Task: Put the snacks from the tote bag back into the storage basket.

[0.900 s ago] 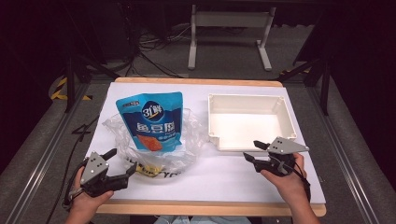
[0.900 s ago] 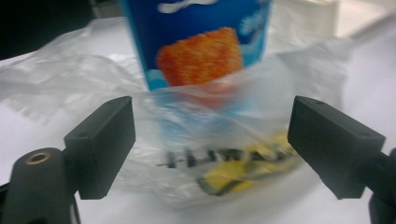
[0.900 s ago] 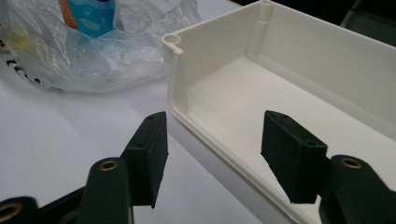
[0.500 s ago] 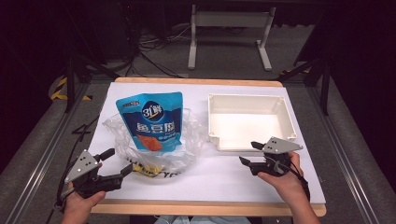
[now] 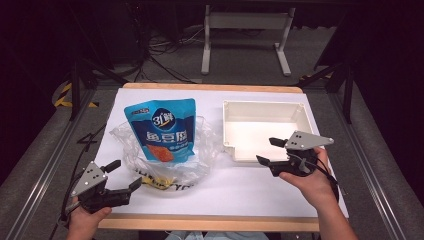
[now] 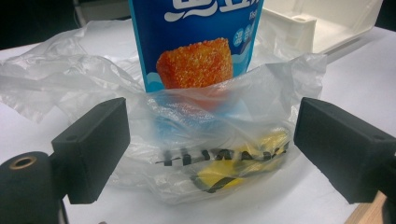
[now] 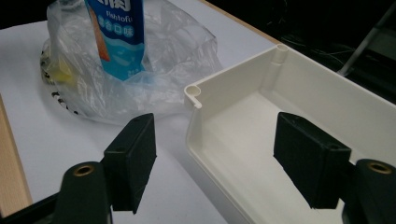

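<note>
Between the left tongs [image 6: 205, 140], which are wide apart and hold nothing, sits a clear bag [image 6: 219, 154] on the white worktop [image 5: 240, 185]. A blue pouch [image 6: 196, 42] stands in it; its top is cut off. Something yellow [image 6: 233, 165] lies low inside, too blurry to name. The right tongs [image 7: 224, 163] are apart too, one side over a white tray [image 7: 243, 135], whose near end is cut off.
</note>
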